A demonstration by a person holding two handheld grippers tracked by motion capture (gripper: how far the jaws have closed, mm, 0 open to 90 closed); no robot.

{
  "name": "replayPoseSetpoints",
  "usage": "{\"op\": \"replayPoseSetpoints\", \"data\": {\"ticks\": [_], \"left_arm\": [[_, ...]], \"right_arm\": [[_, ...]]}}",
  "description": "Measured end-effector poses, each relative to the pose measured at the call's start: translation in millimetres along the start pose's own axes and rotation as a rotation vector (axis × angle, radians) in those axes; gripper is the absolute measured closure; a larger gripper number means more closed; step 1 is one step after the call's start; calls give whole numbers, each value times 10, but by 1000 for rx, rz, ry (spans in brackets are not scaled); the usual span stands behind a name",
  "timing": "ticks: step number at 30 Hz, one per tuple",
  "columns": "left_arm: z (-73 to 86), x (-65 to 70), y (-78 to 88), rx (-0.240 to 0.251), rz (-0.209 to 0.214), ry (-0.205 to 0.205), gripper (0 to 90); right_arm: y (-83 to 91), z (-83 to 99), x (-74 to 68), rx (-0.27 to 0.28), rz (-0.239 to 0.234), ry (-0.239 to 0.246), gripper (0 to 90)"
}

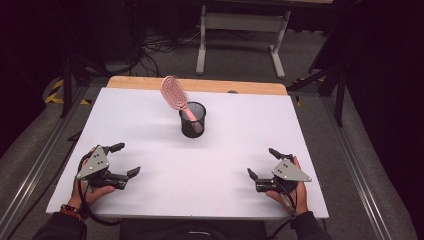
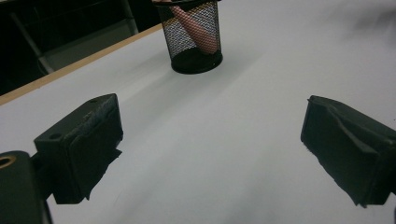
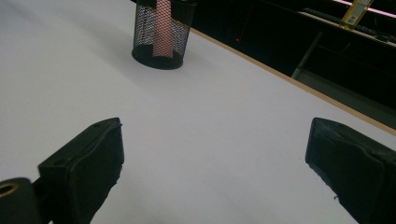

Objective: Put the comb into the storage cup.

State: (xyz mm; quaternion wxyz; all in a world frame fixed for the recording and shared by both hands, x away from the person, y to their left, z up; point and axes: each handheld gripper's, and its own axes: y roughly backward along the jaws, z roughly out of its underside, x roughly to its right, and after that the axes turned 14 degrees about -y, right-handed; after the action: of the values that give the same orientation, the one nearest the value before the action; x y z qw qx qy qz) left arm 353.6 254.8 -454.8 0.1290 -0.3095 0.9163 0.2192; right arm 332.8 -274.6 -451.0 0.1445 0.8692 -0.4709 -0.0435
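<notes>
hairbrush (image 1: 175,93) leans left (handle in cup (image 1: 192,120))

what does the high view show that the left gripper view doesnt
The high view alone gives the hairbrush's pink bristle head leaning out above the cup's rim, both hands, the right gripper, and the floor around the table. The left gripper view alone gives a close look between the left gripper's wide-open jaws. Both share the black mesh cup with the pink handle inside, the white tabletop and its wooden far edge.
</notes>
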Motion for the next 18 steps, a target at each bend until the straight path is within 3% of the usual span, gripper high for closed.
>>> {"op": "replayPoseSetpoints", "data": {"ticks": [18], "left_arm": [[-8,-5,-20,-5,1,0,64]], "right_arm": [[-5,9,-28,-8,-6,19,59]]}}
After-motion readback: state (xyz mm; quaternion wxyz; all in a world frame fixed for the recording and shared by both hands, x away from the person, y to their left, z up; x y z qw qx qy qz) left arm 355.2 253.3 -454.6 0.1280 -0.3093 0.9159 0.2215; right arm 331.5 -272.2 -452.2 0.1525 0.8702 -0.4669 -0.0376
